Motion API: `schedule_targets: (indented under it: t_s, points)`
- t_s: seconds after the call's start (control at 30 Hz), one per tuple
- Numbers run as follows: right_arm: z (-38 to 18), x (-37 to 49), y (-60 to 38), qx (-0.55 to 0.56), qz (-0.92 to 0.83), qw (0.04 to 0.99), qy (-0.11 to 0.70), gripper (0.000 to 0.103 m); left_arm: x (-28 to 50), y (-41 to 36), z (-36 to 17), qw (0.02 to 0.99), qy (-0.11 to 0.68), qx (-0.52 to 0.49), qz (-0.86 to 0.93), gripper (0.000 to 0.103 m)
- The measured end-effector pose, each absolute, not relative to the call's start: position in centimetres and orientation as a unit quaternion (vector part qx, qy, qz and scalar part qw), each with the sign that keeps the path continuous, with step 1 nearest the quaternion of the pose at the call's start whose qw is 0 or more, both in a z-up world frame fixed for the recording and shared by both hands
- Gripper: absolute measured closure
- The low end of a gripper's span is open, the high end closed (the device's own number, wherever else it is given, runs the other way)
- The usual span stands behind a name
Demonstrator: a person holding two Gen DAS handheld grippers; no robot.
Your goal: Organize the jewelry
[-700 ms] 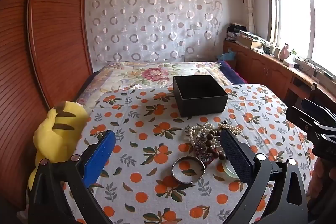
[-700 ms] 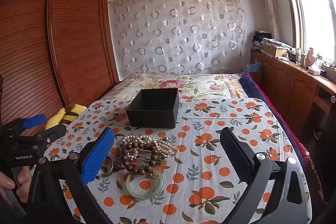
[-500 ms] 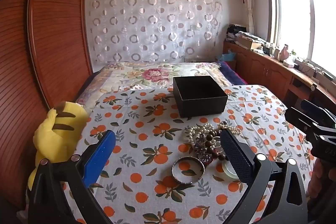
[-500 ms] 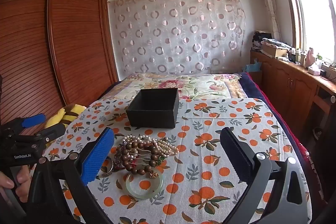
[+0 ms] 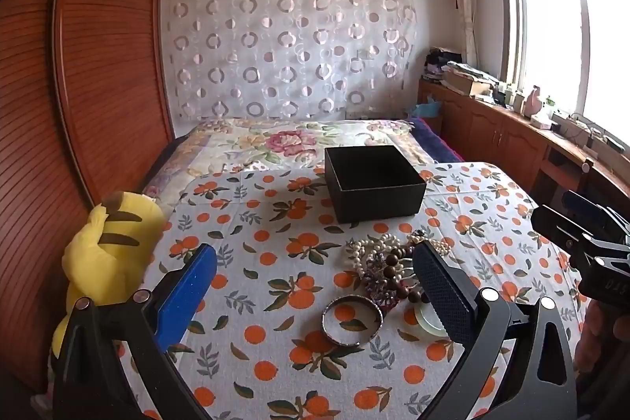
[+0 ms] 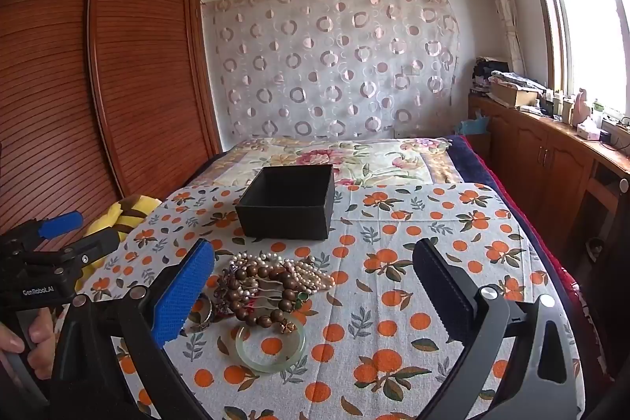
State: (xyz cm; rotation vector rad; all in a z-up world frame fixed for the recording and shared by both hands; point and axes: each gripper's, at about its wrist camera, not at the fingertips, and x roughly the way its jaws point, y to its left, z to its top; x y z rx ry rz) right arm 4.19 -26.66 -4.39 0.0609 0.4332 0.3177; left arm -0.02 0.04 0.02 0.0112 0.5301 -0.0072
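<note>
An empty black box (image 5: pixel 374 182) (image 6: pixel 289 201) stands open on the orange-print tablecloth. In front of it lies a jewelry pile: pearl strands (image 5: pixel 374 247) (image 6: pixel 311 272), brown wooden beads (image 6: pixel 264 286) (image 5: pixel 393 262), a silver bangle (image 5: pixel 351 319) (image 6: pixel 202 313) and a pale green jade bangle (image 6: pixel 271 345) (image 5: pixel 429 317). My left gripper (image 5: pixel 315 278) is open and empty, just short of the silver bangle. My right gripper (image 6: pixel 313 274) is open and empty, with the pile between its fingers. Each gripper shows at the edge of the other's view.
A yellow plush toy (image 5: pixel 106 254) lies at the table's left edge. A flowered bed (image 5: pixel 299 140) is beyond the table. A wooden wardrobe (image 5: pixel 98 65) is on the left and a cluttered wooden counter (image 5: pixel 531 128) runs under the window on the right.
Both grippers have barely drifted; the jewelry and box have not moved.
</note>
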Motion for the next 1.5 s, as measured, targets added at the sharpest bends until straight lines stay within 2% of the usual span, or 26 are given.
schedule_targets:
  t_s: [1.5]
  points:
    - [-4.2, 4.0, -26.6, 0.03, 0.157, 0.964, 0.213, 0.002, -0.5, -0.3, 1.8, 0.968, 0.25, -0.001, -0.004, 0.006]
